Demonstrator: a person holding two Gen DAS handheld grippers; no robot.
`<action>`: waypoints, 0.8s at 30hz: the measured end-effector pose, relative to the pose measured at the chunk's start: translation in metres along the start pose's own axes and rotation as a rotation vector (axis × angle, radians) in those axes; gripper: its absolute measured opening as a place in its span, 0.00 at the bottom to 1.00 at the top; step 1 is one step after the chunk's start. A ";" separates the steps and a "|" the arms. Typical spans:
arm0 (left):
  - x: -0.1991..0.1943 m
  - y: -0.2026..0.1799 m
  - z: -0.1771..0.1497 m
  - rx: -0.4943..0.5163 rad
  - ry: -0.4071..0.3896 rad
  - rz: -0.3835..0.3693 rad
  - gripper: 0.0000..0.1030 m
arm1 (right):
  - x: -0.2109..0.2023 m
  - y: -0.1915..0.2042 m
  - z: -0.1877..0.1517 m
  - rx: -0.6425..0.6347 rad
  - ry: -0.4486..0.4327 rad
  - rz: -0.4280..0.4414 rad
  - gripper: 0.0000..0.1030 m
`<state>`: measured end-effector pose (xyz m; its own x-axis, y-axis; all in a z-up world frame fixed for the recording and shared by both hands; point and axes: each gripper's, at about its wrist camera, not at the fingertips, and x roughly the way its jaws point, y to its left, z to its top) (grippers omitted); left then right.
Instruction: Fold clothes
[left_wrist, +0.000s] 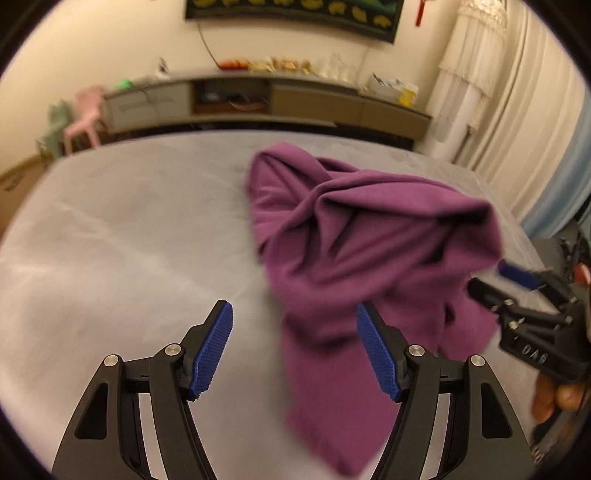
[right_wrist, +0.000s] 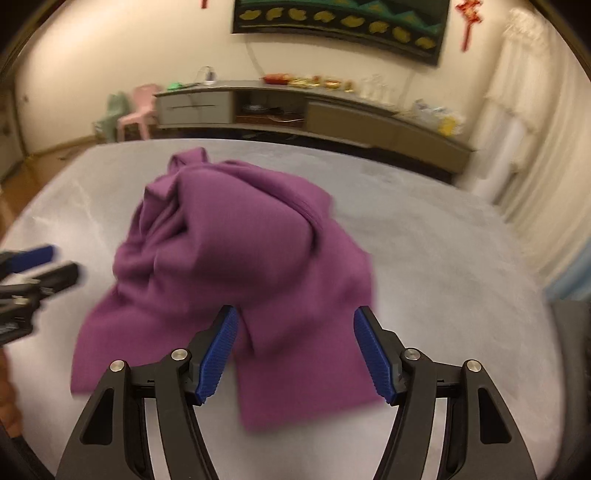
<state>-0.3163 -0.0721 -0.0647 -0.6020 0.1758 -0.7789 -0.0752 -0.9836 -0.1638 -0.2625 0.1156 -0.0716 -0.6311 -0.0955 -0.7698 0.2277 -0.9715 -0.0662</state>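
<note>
A grey, smooth desk (left_wrist: 110, 229) fills mid-frame; a crumpled purple knit garment (right_wrist: 236, 258) (soft, ribbed) lies centre; the left hand-held gripper (left_wrist: 294, 347) and right hand-held gripper (right_wrist: 295, 350) gape wide, holding nothing.

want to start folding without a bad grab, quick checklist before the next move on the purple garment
1. Left claw open: ok.
2. Right claw open: ok.
3. Purple garment flat on the grey surface: not ok, it lies bunched in a heap.
4. Hem or corner to grab identified: cannot tell, image blurred.
5. Bare surface beside the garment for spreading: ok.
6. Cloth between the right claw's fingers: cannot tell, it may lie underneath.
</note>
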 end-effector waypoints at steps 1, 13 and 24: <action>0.015 -0.001 0.008 0.001 0.026 -0.011 0.70 | 0.013 -0.003 0.004 0.002 0.023 0.031 0.11; -0.067 0.105 0.056 -0.251 -0.196 -0.078 0.01 | -0.118 -0.099 0.030 0.201 -0.327 0.204 0.04; 0.026 0.005 0.021 -0.039 0.045 -0.115 0.64 | 0.053 -0.025 -0.010 0.082 0.175 0.171 0.48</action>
<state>-0.3488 -0.0730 -0.0728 -0.5551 0.2897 -0.7797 -0.1102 -0.9547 -0.2763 -0.2940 0.1369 -0.1176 -0.4489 -0.2273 -0.8642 0.2548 -0.9595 0.1200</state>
